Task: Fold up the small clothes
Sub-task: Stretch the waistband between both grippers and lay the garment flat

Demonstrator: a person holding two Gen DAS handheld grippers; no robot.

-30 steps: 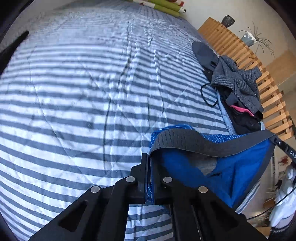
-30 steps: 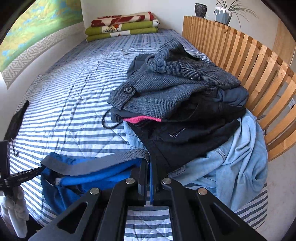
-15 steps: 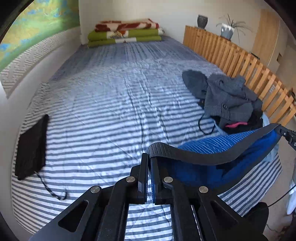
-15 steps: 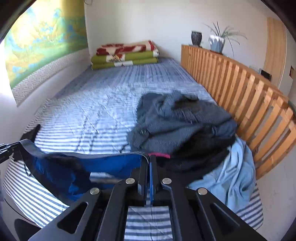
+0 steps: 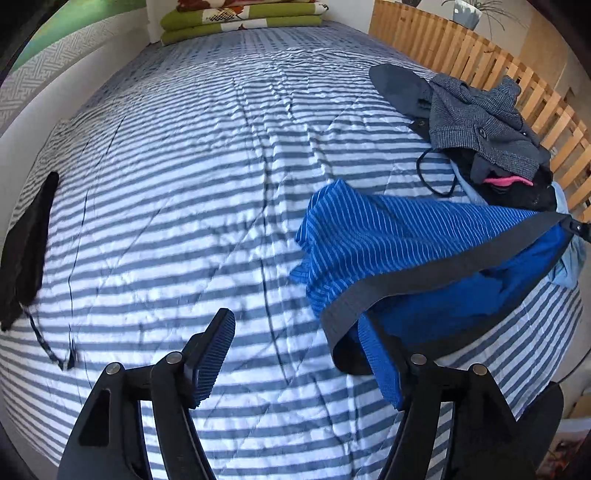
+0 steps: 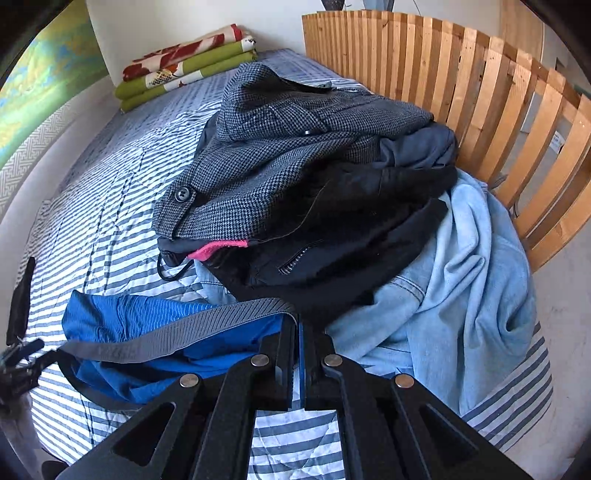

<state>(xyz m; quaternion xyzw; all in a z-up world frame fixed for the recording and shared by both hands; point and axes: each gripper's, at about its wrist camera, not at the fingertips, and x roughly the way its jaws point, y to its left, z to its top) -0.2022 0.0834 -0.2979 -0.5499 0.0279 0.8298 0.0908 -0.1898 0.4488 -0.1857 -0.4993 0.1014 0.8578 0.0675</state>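
Blue striped shorts (image 5: 406,236) with a dark grey waistband (image 5: 443,266) lie partly on the striped bed cover (image 5: 184,184), at the right in the left wrist view. My left gripper (image 5: 299,332) is open; the waistband's near end drapes over its right finger, and its left finger (image 5: 214,350) is bare. In the right wrist view my right gripper (image 6: 300,332) is shut on the other end of the waistband (image 6: 184,332), with the shorts (image 6: 147,314) sagging to its left. That gripper shows small at the edge of the left wrist view (image 5: 574,225).
A pile of clothes (image 6: 295,166) with a grey tweed jacket on top and a light blue denim piece (image 6: 461,277) lies by the wooden slat rail (image 6: 480,92). A black item (image 5: 26,243) sits at the bed's left edge. Folded blankets (image 5: 240,18) lie at the far end.
My left gripper has opened and let go of the waistband. Both grippers came down toward the bed, and the shorts' legs now rest on the cover.
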